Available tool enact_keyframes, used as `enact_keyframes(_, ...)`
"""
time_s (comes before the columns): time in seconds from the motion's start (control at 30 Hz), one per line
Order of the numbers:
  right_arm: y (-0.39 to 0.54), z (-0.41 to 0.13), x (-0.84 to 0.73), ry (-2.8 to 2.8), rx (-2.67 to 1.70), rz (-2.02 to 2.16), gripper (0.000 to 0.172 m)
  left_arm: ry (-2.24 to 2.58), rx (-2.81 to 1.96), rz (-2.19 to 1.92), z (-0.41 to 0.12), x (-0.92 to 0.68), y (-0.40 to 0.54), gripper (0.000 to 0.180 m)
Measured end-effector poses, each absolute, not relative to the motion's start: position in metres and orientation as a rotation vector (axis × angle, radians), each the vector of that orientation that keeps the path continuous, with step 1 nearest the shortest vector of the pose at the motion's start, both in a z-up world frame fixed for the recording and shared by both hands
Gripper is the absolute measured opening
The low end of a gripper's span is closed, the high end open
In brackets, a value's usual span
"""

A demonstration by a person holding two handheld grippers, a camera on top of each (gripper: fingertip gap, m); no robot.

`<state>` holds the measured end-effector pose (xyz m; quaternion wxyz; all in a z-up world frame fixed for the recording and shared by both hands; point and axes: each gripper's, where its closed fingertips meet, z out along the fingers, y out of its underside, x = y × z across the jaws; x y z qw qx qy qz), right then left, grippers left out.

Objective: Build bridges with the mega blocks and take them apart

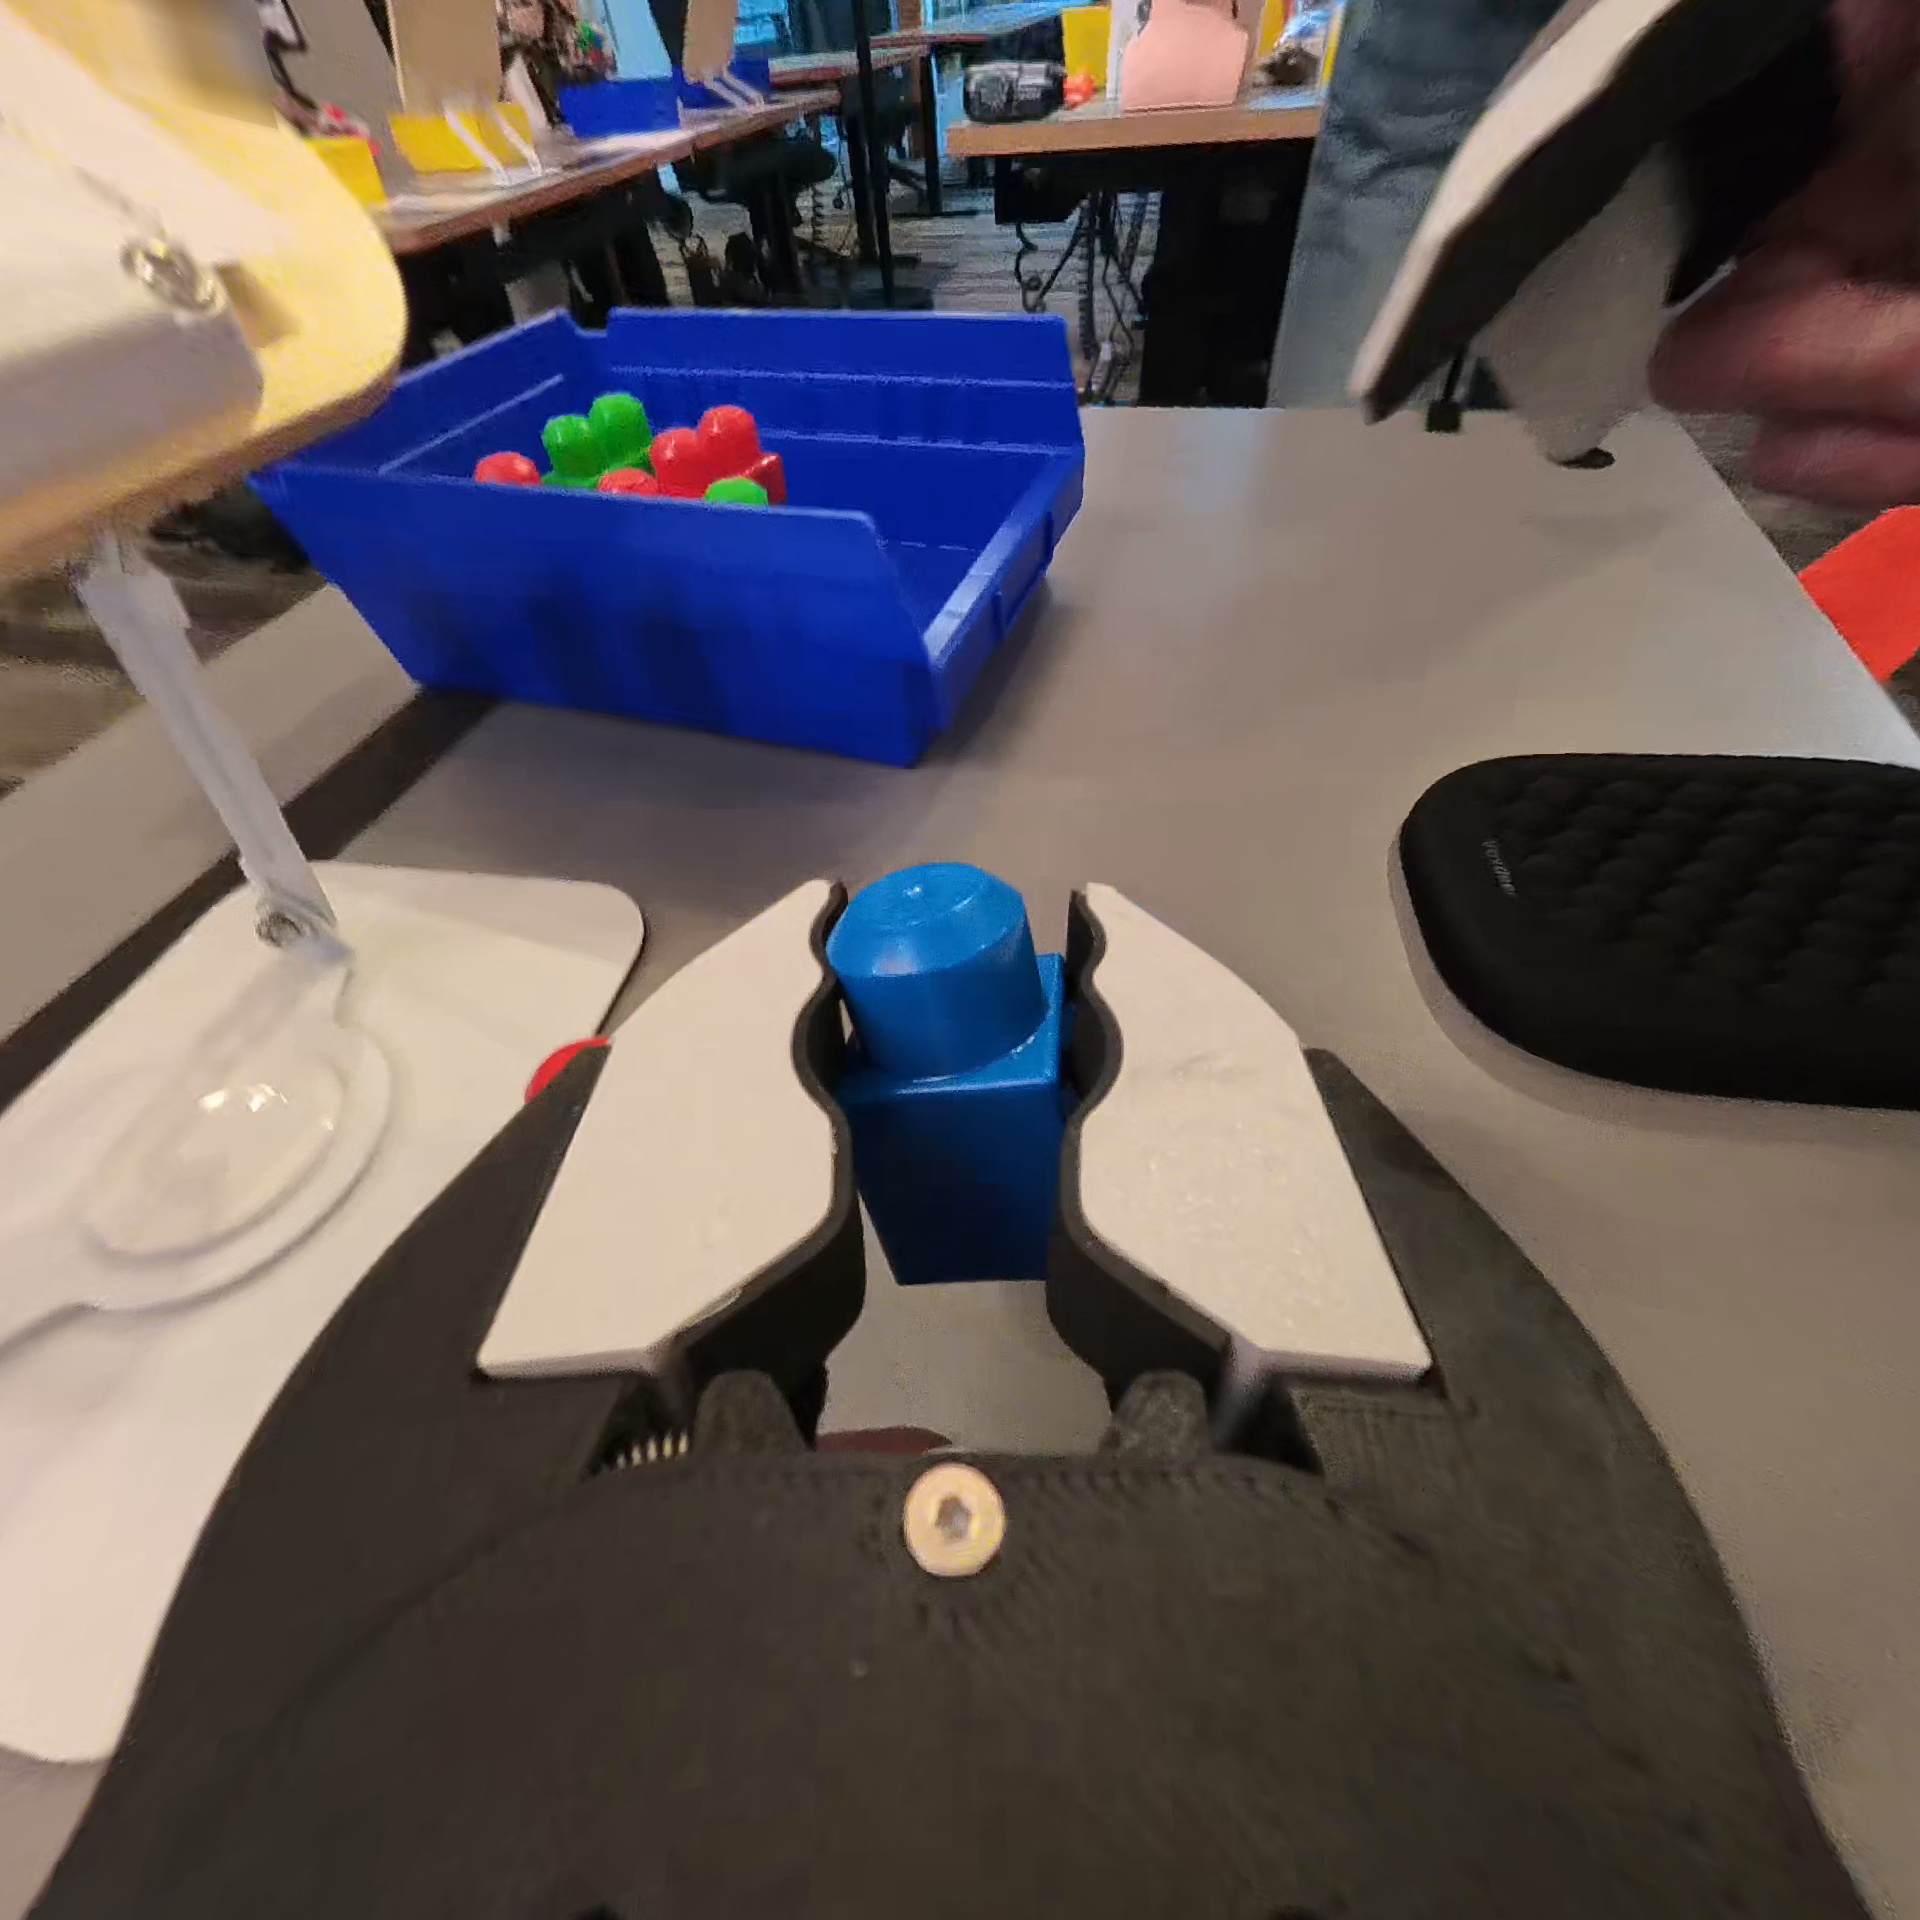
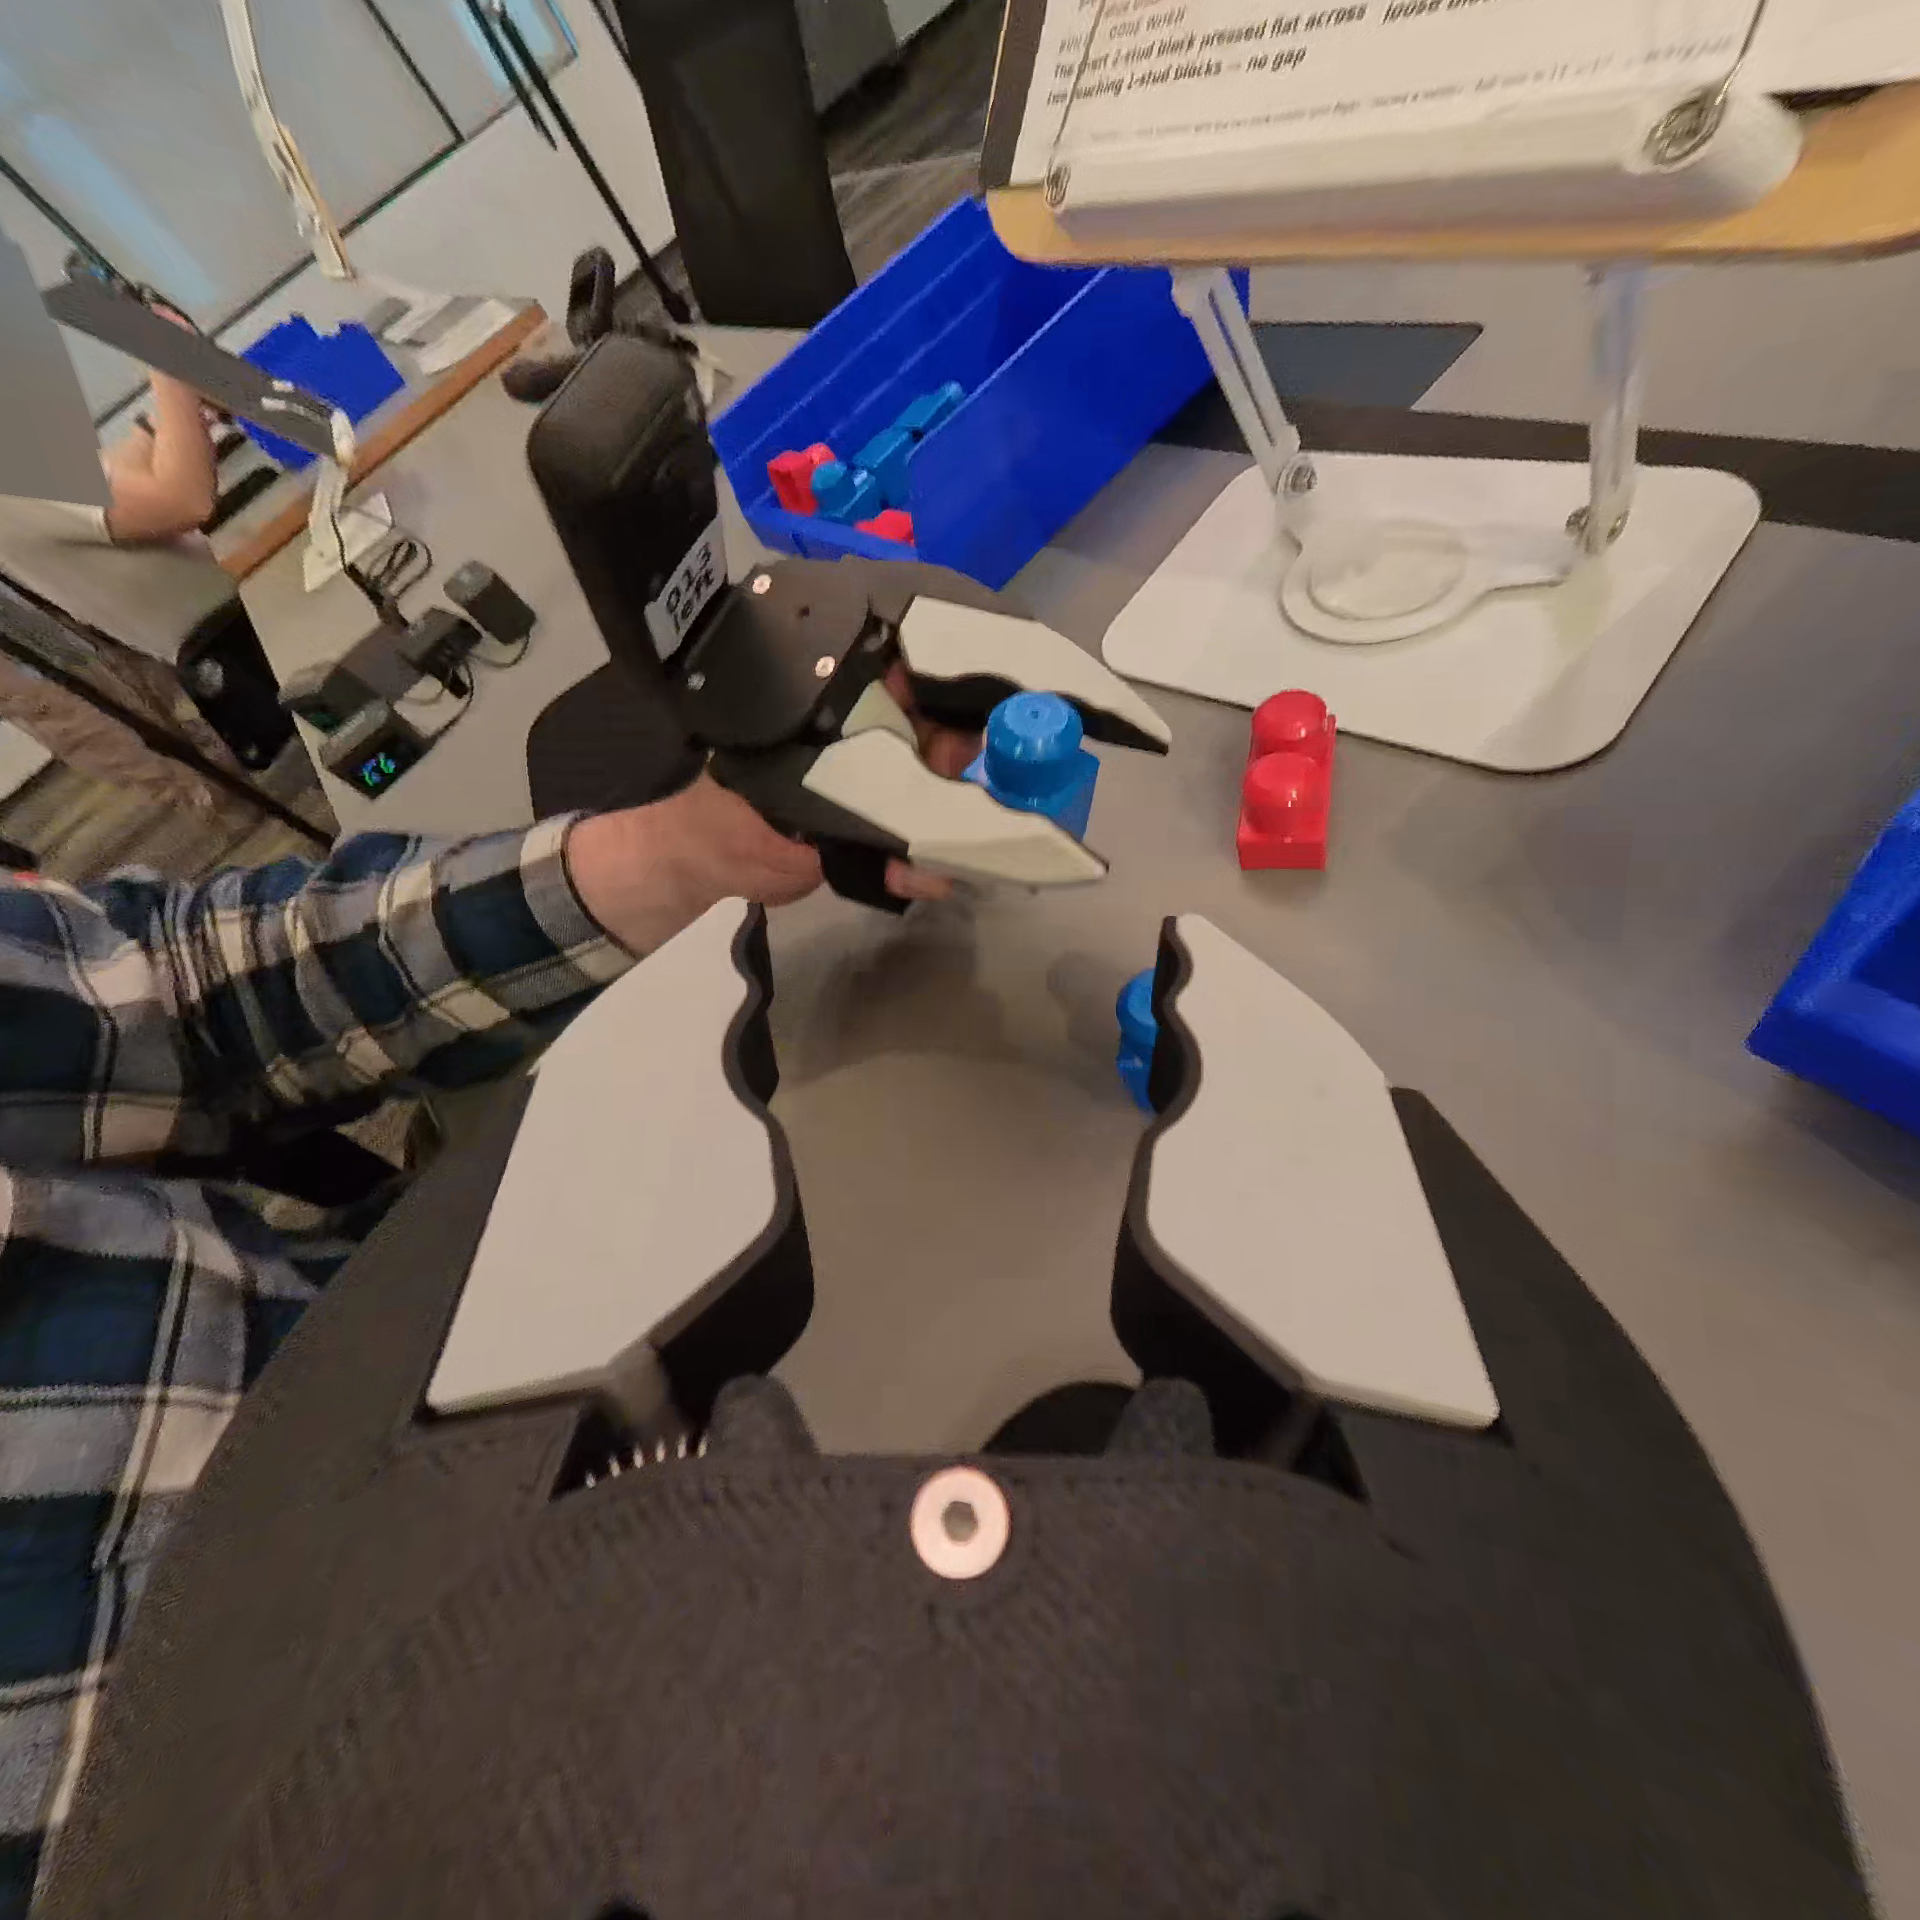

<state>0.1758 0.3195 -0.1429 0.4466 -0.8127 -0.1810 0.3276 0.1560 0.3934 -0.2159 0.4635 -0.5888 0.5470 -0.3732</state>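
The left gripper (image 1: 951, 1039) jaws clamp a blue one-stud block (image 1: 951, 1081), stud up, above the table (image 1: 1247, 665). The right gripper (image 2: 961, 1013) jaws stand wide, bare table between them; a second blue block (image 2: 1135, 1039) touches the right finger's inner edge. A red two-stud block (image 2: 1285, 784) stands apart, near the stand base (image 2: 1558, 665).

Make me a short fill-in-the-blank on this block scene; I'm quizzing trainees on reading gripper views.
1. The left gripper is closed on a single-stud block coloured ____.
2. The two-stud block standing free on the table is ____.
3. The right gripper has its jaws ____, nothing pressed between them.

Missing words: blue; red; open
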Motion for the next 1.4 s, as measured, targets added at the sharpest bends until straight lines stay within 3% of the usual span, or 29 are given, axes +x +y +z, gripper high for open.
enact_keyframes(0.23,0.347,-0.164,0.167,-0.392,-2.081,0.787,0.067,1.402,-1.308,-0.451,-0.205,0.164,0.399,0.039)
enact_keyframes(0.53,0.372,-0.185,0.136,-0.495,-2.185,0.779,0.032,1.449,-1.157,-0.224,-0.196,0.172,0.390,0.040)
enact_keyframes(0.7,0.378,-0.191,0.133,-0.496,-2.170,0.777,0.031,1.461,-1.126,-0.144,-0.199,0.170,0.395,0.039)
enact_keyframes(0.8,0.380,-0.188,0.136,-0.491,-2.165,0.790,0.031,1.468,-1.112,-0.151,-0.195,0.170,0.395,0.042)
enact_keyframes(0.97,0.384,-0.175,0.162,-0.476,-2.167,0.730,0.031,1.440,-1.159,-0.260,-0.181,0.158,0.403,0.065)
enact_keyframes(1.13,0.372,-0.189,0.212,-0.547,-2.326,0.419,0.031,1.457,-1.235,-0.425,-0.189,0.148,0.409,0.061)
enact_keyframes(1.4,0.320,-0.255,0.202,-0.755,-2.633,0.321,0.032,1.595,-1.396,-0.628,-0.232,0.153,0.398,0.064)
